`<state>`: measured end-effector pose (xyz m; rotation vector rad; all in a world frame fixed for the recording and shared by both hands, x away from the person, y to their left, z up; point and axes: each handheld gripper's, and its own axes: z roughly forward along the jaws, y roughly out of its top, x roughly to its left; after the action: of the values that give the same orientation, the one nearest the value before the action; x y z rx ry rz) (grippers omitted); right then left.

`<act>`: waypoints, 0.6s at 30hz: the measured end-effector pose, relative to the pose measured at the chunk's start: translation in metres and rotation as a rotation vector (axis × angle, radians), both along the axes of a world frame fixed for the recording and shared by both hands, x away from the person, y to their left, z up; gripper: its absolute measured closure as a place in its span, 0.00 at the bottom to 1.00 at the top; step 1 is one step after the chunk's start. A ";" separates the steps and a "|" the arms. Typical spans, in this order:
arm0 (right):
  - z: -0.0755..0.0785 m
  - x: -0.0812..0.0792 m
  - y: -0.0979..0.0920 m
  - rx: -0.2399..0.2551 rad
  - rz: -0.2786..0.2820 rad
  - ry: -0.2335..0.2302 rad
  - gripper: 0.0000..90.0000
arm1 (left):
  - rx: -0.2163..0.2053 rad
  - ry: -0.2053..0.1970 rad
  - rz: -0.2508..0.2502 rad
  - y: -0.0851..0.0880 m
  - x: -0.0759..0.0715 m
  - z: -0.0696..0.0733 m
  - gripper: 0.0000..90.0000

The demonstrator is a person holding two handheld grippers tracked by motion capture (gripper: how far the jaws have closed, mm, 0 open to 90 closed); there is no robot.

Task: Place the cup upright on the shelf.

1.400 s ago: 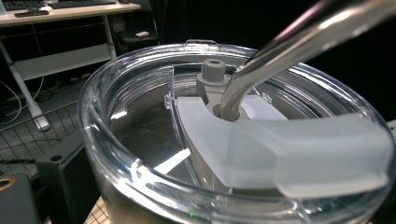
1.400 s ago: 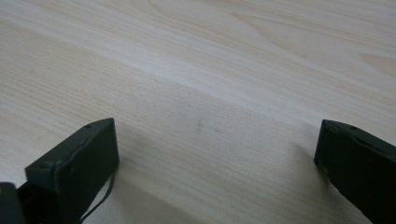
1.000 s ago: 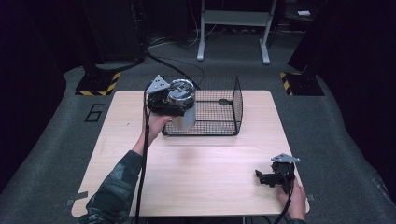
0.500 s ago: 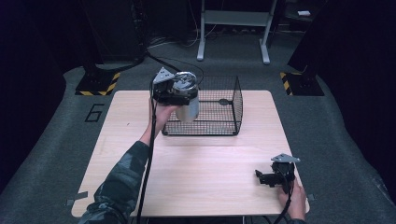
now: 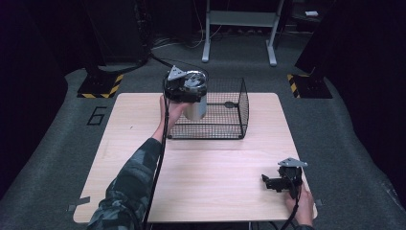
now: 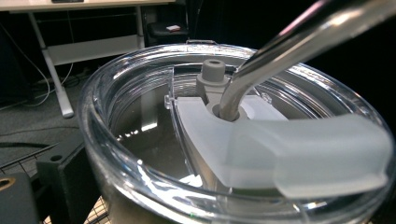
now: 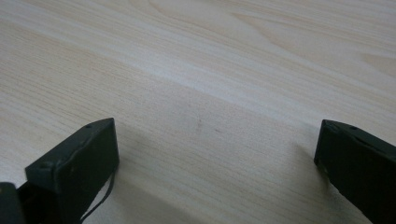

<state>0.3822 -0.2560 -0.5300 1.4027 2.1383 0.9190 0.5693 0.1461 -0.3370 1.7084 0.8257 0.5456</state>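
High view: my table (image 5: pixel 143 143) carries a wire basket (image 5: pixel 225 110) at its far middle. My left gripper (image 5: pixel 184 88) clamps a steel tumbler (image 5: pixel 195 109), lifted above the basket's left wall; its clear lid (image 6: pixel 140 121) and straw (image 6: pixel 299 42) sit close up. My right gripper (image 5: pixel 280 184) rests near the table's right corner, jaws wide apart.

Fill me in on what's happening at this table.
A person is working with a tool in each hand. The left tool grips a steel tumbler with a clear lid and metal straw, holding it up in the air at the near left corner of a black wire basket. The right tool rests open on the wooden table near its front right corner, holding nothing.
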 end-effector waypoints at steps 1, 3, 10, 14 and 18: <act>0.000 0.000 0.000 0.000 0.000 0.000 0.00 | 0.001 0.006 0.006 -0.001 0.003 -0.002 0.03; 0.000 0.000 0.000 0.000 0.000 0.000 0.00 | 0.000 0.012 0.013 -0.003 0.008 -0.004 0.03; 0.000 0.000 0.000 0.000 0.000 -0.004 0.00 | 0.005 0.034 0.037 -0.012 0.020 -0.015 0.03; 0.000 0.000 0.000 -0.001 -0.001 -0.005 0.00 | 0.009 0.050 0.043 -0.016 0.025 -0.021 0.03; 0.000 0.000 0.000 -0.001 -0.001 -0.005 0.00 | 0.001 0.061 0.057 -0.019 0.029 -0.028 0.03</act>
<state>0.3824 -0.2560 -0.5304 1.3991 2.1336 0.9207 0.5987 0.1268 -0.3648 1.7140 0.9205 0.5344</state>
